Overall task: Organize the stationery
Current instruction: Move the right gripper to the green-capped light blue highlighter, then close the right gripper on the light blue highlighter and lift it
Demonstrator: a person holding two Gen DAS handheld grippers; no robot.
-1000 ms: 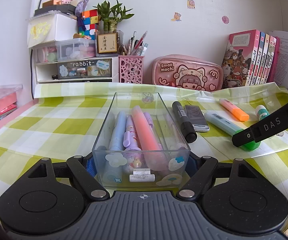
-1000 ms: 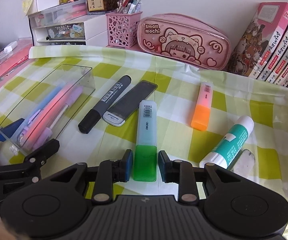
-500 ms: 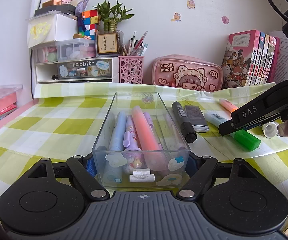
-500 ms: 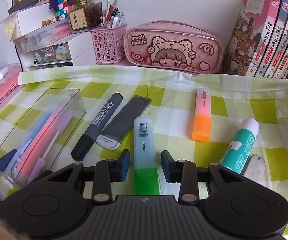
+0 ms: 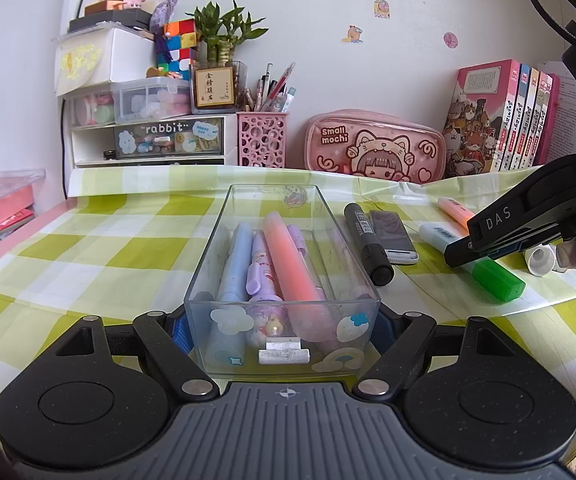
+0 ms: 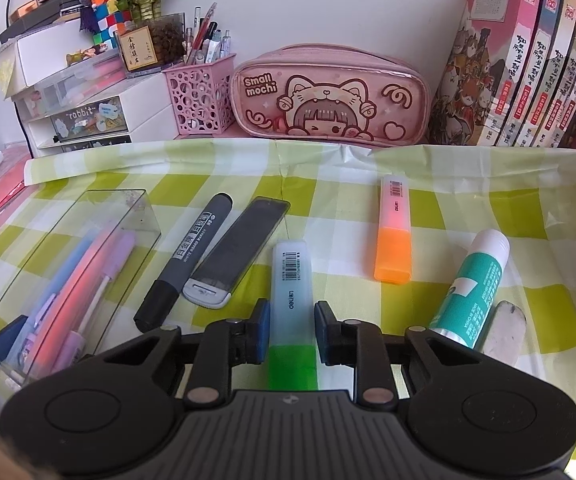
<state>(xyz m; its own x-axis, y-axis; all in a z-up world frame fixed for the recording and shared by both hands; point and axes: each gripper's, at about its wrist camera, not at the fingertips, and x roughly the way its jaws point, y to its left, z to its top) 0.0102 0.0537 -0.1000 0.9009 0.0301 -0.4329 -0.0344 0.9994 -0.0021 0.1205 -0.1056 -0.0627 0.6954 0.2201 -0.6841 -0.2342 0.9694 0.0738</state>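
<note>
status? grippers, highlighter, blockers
Left hand-held gripper clamped on clear tray. Right hand-held gripper closing around green highlighter, pads not yet pressing. Nothing blocking; marker beside it.

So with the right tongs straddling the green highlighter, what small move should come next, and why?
Probably finish closing the right tongs, which have just been narrowing, on the green highlighter. Their pads flank its pale barrel with slight gaps left, and it lies flat on the cloth. The left tongs already steady the clear box.

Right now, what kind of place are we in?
Probably a home study desk: a pink pencil case, a pen cup and a row of books stand against the wall behind a checked tablecloth.
</note>
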